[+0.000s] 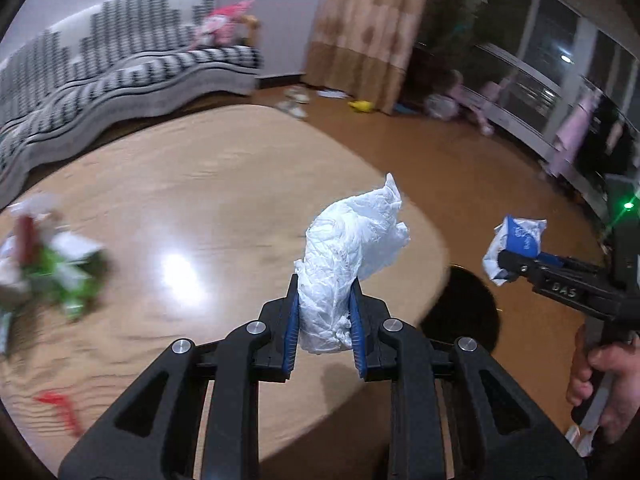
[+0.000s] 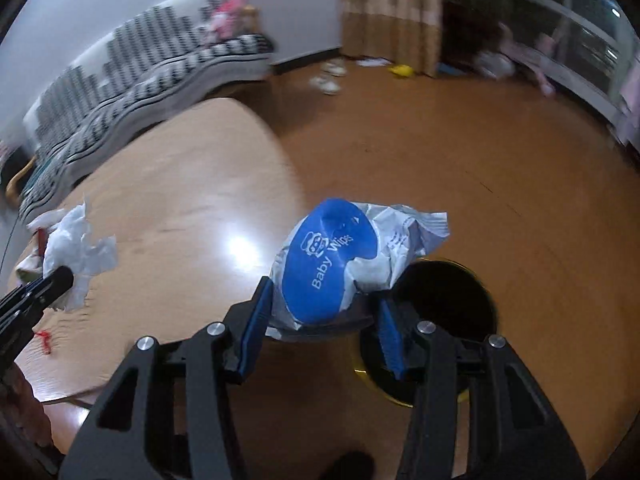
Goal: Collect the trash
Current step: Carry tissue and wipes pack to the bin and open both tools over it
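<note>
On the left of the counter (image 1: 192,184) lies a blurred heap of green-and-white trash (image 1: 60,268), with a small red scrap (image 1: 56,404) nearer its front edge. The left hand-held gripper (image 1: 325,320) has its blue pads drawn close together, pinching a crumpled white plastic bag (image 1: 352,256) that stands up above the counter's right edge. Further right, the right hand-held gripper (image 2: 324,320) stands about half open, its pads pressed on the sides of a crushed blue-and-white baby wipes pack (image 2: 340,264). The pack hangs just beside a round dark bin (image 2: 440,320) that stands on the wooden floor (image 2: 480,160).

The left wrist view alone shows the green-and-white heap and the person's hand (image 1: 604,392) around the right tool's grip. The right wrist view alone shows the pack's printed lid and the bin's yellowish rim. Both views take in the striped sofa (image 1: 120,68) and the curtain (image 1: 360,20) behind.
</note>
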Motion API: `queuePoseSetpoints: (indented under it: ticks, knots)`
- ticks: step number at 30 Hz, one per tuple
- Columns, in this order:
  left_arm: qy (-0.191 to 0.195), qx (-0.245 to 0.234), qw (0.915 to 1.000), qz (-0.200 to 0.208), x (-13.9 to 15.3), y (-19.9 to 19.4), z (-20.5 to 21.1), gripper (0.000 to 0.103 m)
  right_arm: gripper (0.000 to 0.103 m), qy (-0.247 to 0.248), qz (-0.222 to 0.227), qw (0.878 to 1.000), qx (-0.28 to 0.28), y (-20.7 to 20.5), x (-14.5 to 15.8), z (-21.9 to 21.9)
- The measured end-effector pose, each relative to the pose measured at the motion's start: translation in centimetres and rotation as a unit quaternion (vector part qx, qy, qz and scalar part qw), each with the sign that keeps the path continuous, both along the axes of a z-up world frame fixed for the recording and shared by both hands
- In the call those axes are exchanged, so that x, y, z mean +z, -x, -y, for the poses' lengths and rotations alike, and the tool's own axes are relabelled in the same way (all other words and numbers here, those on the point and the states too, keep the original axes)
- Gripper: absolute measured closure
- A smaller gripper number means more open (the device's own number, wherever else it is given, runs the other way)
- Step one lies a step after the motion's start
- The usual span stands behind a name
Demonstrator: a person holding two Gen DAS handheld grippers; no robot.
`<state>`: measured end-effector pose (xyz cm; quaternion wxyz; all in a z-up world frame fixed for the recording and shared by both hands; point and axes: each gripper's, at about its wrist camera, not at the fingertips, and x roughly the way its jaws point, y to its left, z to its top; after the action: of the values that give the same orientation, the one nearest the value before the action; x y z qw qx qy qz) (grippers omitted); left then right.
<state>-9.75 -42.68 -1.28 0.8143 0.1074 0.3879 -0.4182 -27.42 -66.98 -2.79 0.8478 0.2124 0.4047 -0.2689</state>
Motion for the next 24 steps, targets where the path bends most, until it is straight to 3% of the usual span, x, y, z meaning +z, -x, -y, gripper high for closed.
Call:
queuePoseSetpoints:
  ticks: [7,11,24]
  knots:
    - [-0.014,-0.079,0.9967,-0.015,-3.5,5.3,9.2,0.082,0.054,-0.046,-0.056,0.996,-0.049,5.6,-4.5,6.2]
    - [-0.028,-0.108,0.9936,-0.016,-5.4,7.4,12.0,0.082,0.054,-0.07,-0.082,0.992,-0.061,7.0,-6.7,7.9]
    - [-0.033,-0.119,0.9914,-0.044,-7.5,8.1,15.4,0.082,0.053,-0.08,-0.075,0.991,-0.072,6.2,-6.9,7.9]
